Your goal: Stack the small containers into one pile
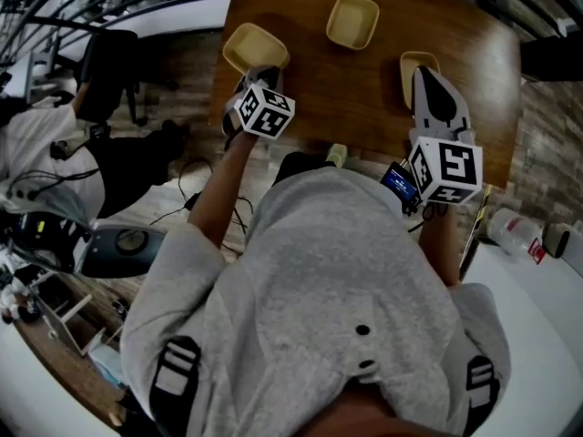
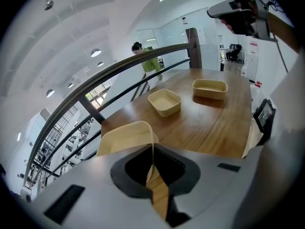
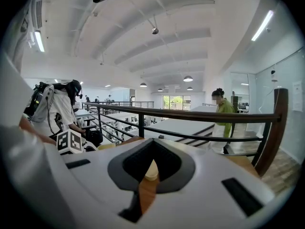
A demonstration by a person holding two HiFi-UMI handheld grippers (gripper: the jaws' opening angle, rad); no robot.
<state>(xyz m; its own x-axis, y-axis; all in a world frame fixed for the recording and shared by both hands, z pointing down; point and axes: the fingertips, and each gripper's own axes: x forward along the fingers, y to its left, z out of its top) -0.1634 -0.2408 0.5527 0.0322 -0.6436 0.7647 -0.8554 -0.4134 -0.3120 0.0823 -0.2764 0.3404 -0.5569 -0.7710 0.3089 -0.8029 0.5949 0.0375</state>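
A wooden desk [image 1: 364, 98] stands beside a dark railing [image 2: 119, 73] on an open office floor with a white ceiling and round lamps. Beyond the rail a person in a green top [image 2: 151, 63] is standing.

I count three small beige containers on or over the desk, spread in a row and well apart, none stacked on another. The left container [image 1: 255, 46] is caught by its near wall. The left hand-held gripper [image 2: 153, 149] has its jaws pinched shut on that thin wall, and the container tilts from the grip. It is empty. The middle container [image 1: 352, 21] sits alone on the wood and is also empty. The right container [image 1: 410, 66] is partly covered by the right hand-held gripper [image 1: 426, 73], so its inside is hard to judge. That gripper's jaws are drawn almost together, leaving a narrow slit. A bit of pale rim shows at the slit's far end, and I cannot tell whether it is pinched.

There are two hand-held grippers, one in each hand.
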